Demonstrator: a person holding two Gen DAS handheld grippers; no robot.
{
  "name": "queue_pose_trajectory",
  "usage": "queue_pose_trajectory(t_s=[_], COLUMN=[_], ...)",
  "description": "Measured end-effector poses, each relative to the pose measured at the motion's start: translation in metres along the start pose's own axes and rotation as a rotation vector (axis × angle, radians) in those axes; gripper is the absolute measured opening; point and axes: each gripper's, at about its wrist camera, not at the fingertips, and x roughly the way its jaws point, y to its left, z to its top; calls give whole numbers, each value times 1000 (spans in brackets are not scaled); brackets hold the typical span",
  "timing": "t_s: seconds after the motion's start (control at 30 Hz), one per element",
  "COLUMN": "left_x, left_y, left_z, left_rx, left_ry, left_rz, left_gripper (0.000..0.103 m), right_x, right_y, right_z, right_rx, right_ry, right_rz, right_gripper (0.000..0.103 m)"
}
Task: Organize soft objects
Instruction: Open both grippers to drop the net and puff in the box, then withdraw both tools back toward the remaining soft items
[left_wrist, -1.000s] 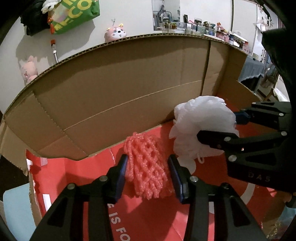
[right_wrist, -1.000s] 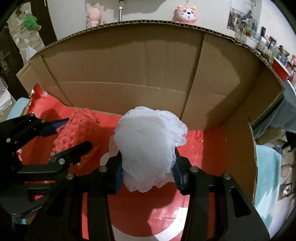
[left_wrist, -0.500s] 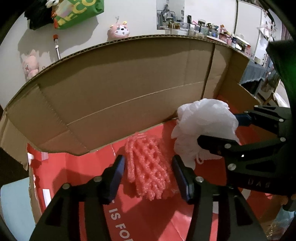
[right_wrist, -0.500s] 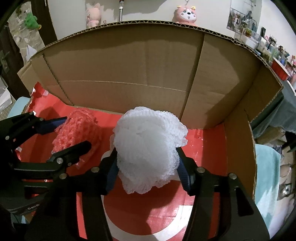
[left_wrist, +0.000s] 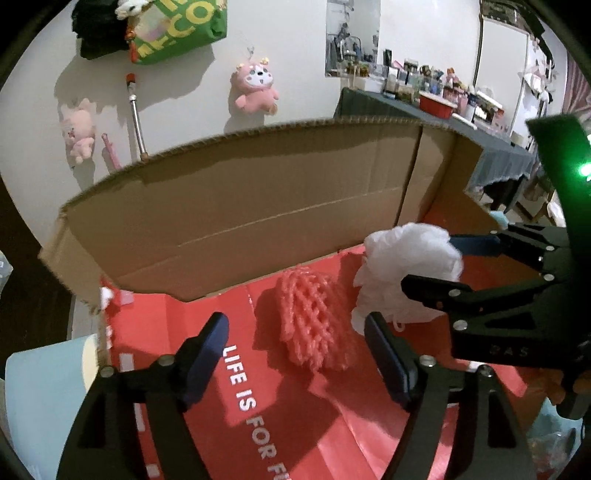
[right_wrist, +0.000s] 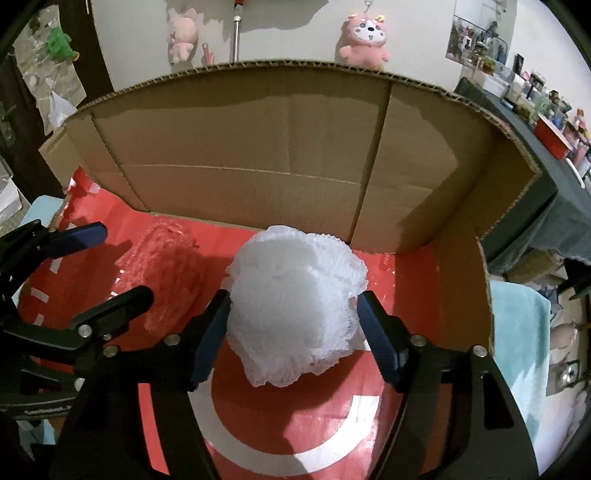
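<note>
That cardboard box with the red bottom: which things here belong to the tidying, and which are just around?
Part of the job:
pink foam net
white foam net
cardboard box
left gripper, opening, clear of the pink net
right gripper, opening around the white one

Just around:
pink plush toys
green bag
cluttered table

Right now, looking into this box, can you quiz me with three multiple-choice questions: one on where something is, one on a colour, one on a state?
1. Where does the pink net lie?
A. on the box's red floor
B. on the wall
C. outside the box

2. What colour is the puff?
A. green
B. white
C. black

3. How do the left gripper fingers stand to the net?
A. clamped on it
B. spread, clear of it
C. under it

Answers: 1 A, it rests inside the box; 2 B, it is plainly white; 3 B, gaps show on both sides as the fingers open.
</note>
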Motion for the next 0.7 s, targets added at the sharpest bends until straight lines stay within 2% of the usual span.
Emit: queue_pose_trajectory(t_s=[0.27,0.47,0.53,0.7], left_x=[-63,-130,-157,-207], left_y=[-3,-18,-24,-35], left_z=[-4,-16,-24,-42], left_rx=[-27,-38,-41,-44], left_ry=[-94,-204,-251,-323], left_rz=[-4,-13,-13,-12], left_gripper=[93,103,103,103], right_x=[-39,-104,-126,-188], right_y=[6,14,16,24], right_z=[-10,-26,-34,-60], right_rx=[-4,-6,-7,-17], right_ry=[-46,-126,-157,-246], right_rz=[-5,-1,0,6], right_gripper=[72,76,81,86])
